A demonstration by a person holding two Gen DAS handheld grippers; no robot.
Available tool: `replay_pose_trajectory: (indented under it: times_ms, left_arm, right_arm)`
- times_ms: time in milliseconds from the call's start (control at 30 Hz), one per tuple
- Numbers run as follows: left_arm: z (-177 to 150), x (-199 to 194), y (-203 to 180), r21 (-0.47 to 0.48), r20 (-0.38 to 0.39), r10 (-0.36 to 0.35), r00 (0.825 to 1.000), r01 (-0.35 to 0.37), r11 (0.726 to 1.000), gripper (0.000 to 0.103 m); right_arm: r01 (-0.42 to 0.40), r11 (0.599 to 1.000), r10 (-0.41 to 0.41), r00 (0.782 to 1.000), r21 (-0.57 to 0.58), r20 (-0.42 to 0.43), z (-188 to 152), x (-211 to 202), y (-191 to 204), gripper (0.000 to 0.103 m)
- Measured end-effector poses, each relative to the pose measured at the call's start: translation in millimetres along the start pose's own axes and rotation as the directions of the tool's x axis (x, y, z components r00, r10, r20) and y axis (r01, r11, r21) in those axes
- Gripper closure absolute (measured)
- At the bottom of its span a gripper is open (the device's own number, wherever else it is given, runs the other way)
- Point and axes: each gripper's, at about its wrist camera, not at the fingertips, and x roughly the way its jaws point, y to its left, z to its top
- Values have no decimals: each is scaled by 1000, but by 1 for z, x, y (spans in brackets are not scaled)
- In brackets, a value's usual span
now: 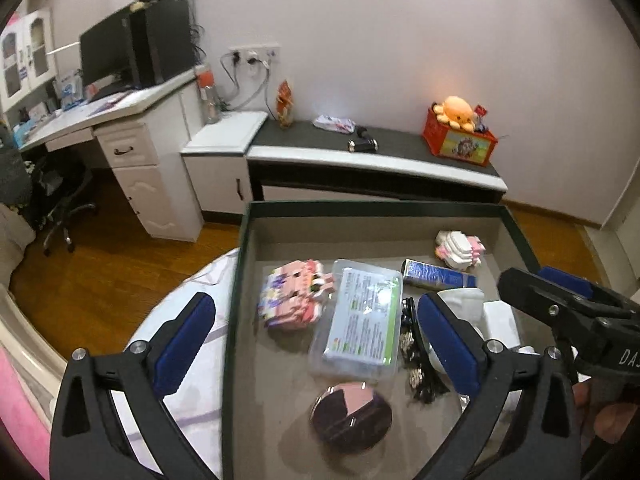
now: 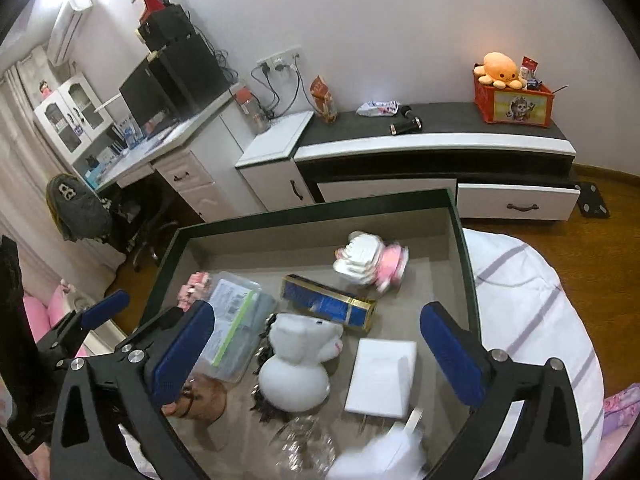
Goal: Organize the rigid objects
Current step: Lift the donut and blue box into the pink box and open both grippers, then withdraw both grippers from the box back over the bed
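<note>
1. The left gripper [image 1: 316,336] is spread wide with nothing pinched. Its fingers straddle the left wall of the box [image 1: 234,300]: one blue pad hangs outside over the striped bedding [image 1: 192,360], the other inside.
2. Between those pads, on the box floor, lie a clear plastic case [image 1: 360,324] with a green-edged label, a pink block figure [image 1: 294,298] just left of it, and a round dark compact [image 1: 351,418] nearer the camera.
3. The right gripper [image 2: 316,354] is also spread wide and grips nothing; it hangs over the near right part of the box.
4. Between its pads sit a white plush toy [image 2: 298,368] and, just right of it, a white charger block [image 2: 382,378].
5. Beyond these lies a blue carton [image 2: 328,304] with gold trim, tilted across the floor, and past it a white and pink toy [image 2: 372,262] near the far wall.
6. Something clear and glassy at the near edge is too blurred to tell.
7. Behind the box stands a low cabinet [image 2: 436,140] bearing a red crate [image 2: 514,104] with an orange plush octopus [image 2: 500,70].
</note>
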Motion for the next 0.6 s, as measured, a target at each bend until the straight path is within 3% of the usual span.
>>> replay_pose_trajectory:
  times_ms: [367, 600]
  left_arm:
    - [-38, -119, 17, -38, 123, 15, 992, -10, 999, 0]
    - [-87, -194, 30, -51, 180, 32, 983, -24, 998, 0]
  right_arm:
    - [66, 993, -54, 992, -101, 118, -42, -101, 46, 0]
    - [149, 973, -112, 971, -174, 209, -92, -177, 76, 0]
